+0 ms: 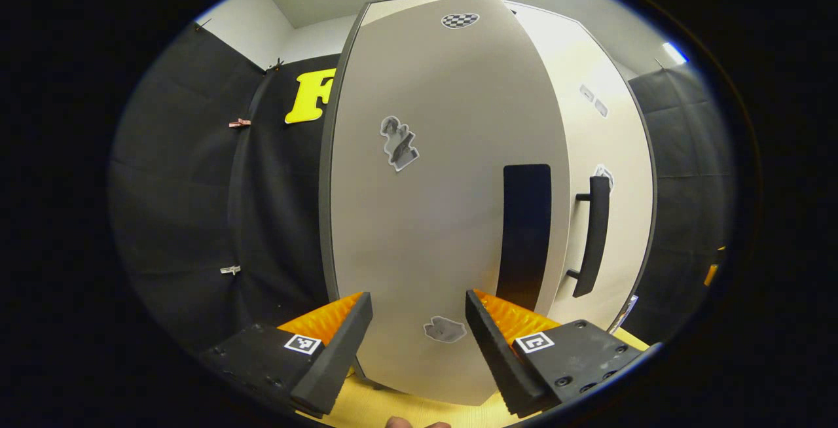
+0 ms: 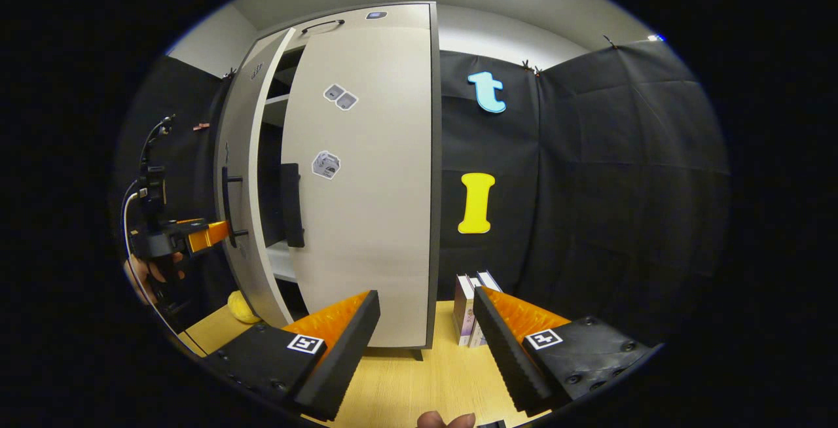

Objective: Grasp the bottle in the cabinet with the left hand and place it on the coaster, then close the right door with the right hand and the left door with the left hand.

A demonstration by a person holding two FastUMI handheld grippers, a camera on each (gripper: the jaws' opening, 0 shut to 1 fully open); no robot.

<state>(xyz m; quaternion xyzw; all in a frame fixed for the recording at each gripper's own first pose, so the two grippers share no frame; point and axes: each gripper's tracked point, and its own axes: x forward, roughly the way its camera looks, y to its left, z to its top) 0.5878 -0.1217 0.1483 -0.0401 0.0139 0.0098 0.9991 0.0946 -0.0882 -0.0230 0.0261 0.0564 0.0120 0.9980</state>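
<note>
Left gripper [image 1: 419, 343]: fingers wide apart, nothing held, nothing touched, aimed square at left door [image 1: 445, 205] close ahead. Between the fingers, a grey sticker [image 1: 445, 329] low on that door. Left handle [image 1: 524, 235] a dark bar at the door's right edge; right handle [image 1: 593, 237] just beyond on right door [image 1: 605, 173]. Narrow gap between the two doors, left door not quite flush. Bench [image 1: 393, 408] under the fingers.

Right gripper [image 2: 425, 343]: fingers likewise spread wide, empty, clear of everything, hanging over the bench's front edge. Ahead, right door nearly shut, left door angled out, dark cabinet [image 2: 272, 173] shelves seen through the opening. Left gripper seen at far left in the right gripper view, held by a hand [image 2: 154, 274], tips near the left door's outer face by its handle. Boxes [image 2: 473, 307] upright on the bench just right of the cabinet. Yellow object [image 2: 242, 308] on the bench by the left door's foot. Bottle and coaster: cannot tell where.
</note>
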